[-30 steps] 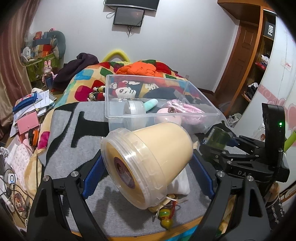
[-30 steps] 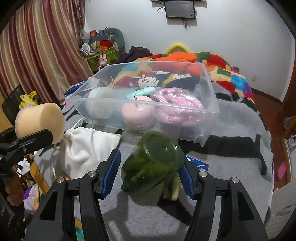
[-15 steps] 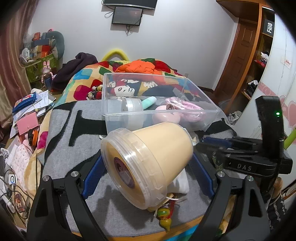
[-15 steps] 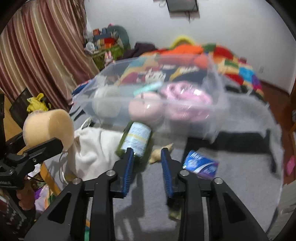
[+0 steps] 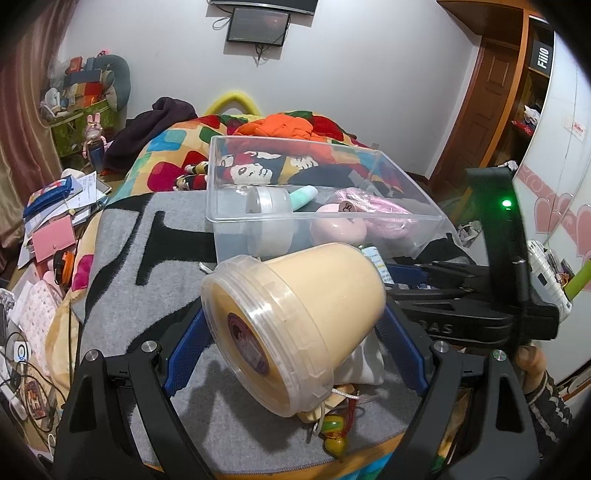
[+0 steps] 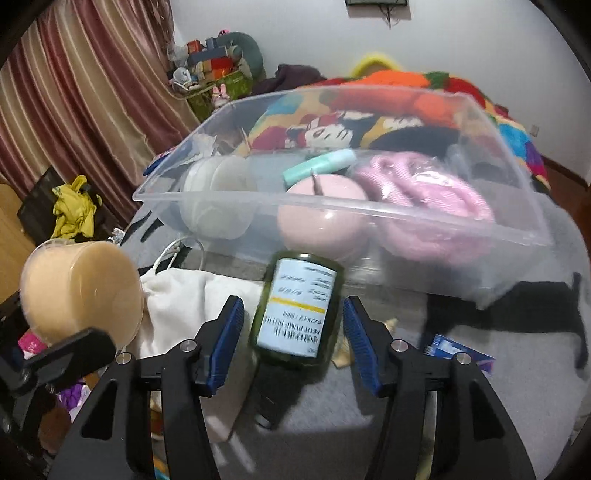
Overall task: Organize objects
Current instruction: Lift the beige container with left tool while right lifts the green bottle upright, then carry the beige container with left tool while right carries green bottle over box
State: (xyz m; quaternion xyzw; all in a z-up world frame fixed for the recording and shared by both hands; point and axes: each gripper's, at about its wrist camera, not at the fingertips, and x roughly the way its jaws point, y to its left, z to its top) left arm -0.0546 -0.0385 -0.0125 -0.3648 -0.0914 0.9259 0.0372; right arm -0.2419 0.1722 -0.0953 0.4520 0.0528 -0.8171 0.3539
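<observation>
Left wrist view first: the left gripper (image 5: 291, 332) is clamped on a cream tub (image 5: 295, 328), which lies tilted across the lower centre with its clear lid facing the lens and a round red sticker on it, too small to read. Above it, at centre, sits the clear bin (image 5: 258, 225) holding a white jar (image 5: 269, 201), a mint tube (image 5: 304, 194), a pink round case (image 5: 338, 227) and a pink coiled cord (image 5: 384, 210). Only this view shows the wardrobe at upper right with a black panel reading "Fillo" (image 5: 542, 57), the wall screen (image 5: 258, 29) at the top, and the right-hand tool's body at right with a green light (image 5: 506, 203) and raised letters ending in "AS".

Right wrist view: the right gripper (image 6: 293, 341) stands apart, its 2 blue pads either side of a dark green bottle (image 6: 295, 310) at lower centre without touching it, and the jaws are opening. Only here does the bottle's white label face the lens; it reads "PETIT PUMP BOTTLE", seen upside down, with smaller blurred lines. The bottle lies on the grey blanket (image 6: 424, 424) just in front of the bin, beside a white cloth pouch (image 6: 177, 299). A blue packet (image 6: 458, 350) lies at lower right. Striped curtains (image 6: 85, 103) fill the upper left.
</observation>
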